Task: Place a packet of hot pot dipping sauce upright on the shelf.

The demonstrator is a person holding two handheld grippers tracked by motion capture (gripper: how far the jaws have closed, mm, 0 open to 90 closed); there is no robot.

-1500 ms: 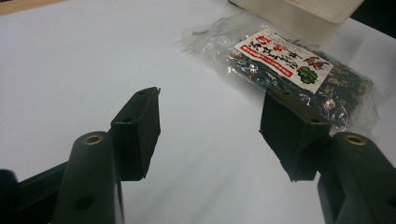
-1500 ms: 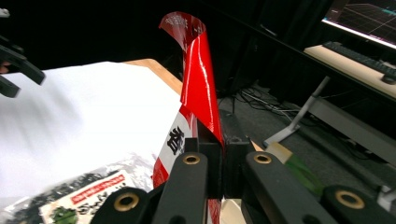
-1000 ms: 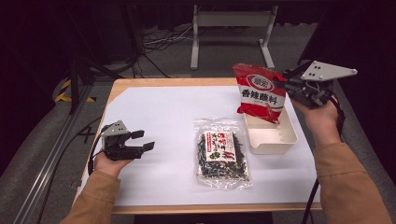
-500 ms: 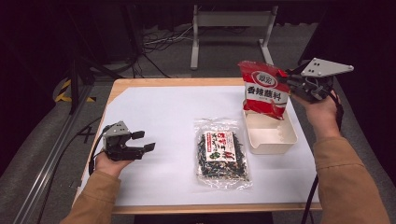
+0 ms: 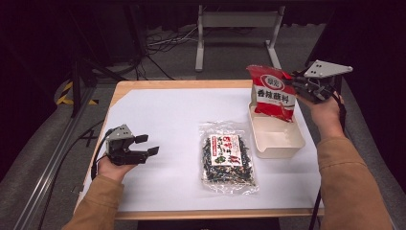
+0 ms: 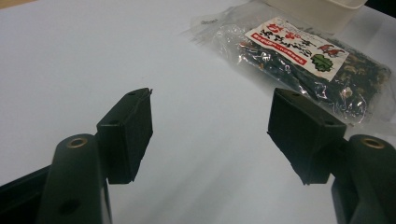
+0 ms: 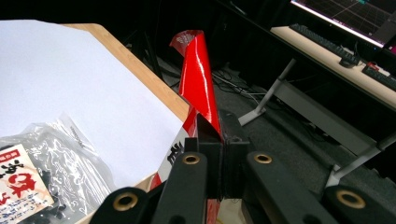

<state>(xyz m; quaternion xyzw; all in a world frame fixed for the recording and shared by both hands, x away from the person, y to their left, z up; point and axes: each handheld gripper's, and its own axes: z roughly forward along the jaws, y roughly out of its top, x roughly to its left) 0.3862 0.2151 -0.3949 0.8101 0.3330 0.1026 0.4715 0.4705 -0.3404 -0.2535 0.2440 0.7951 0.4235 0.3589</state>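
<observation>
My right gripper (image 5: 300, 86) is shut on the upper right edge of a red snack packet (image 5: 272, 93), which hangs upright over the far end of a cream tray (image 5: 282, 143). The right gripper view shows the packet's (image 7: 198, 79) shiny red edge pinched between the closed jaws of that gripper (image 7: 220, 135). A clear bag of dark dried seaweed (image 5: 226, 157) with a red-and-white label lies flat in the middle of the table. My left gripper (image 5: 147, 145) rests open at the table's left, aimed at the bag (image 6: 317, 65), nothing between its jaws (image 6: 210, 135).
White paper (image 5: 167, 115) covers the wooden table (image 5: 139, 86). A metal stand (image 5: 237, 28) and cables (image 5: 163, 43) sit on the floor beyond the far edge. A desk with a keyboard (image 7: 327, 44) shows past the packet in the right gripper view.
The right gripper has carried the red packet slightly right and up over the tray's far end. The left gripper has barely shifted and stays open.
</observation>
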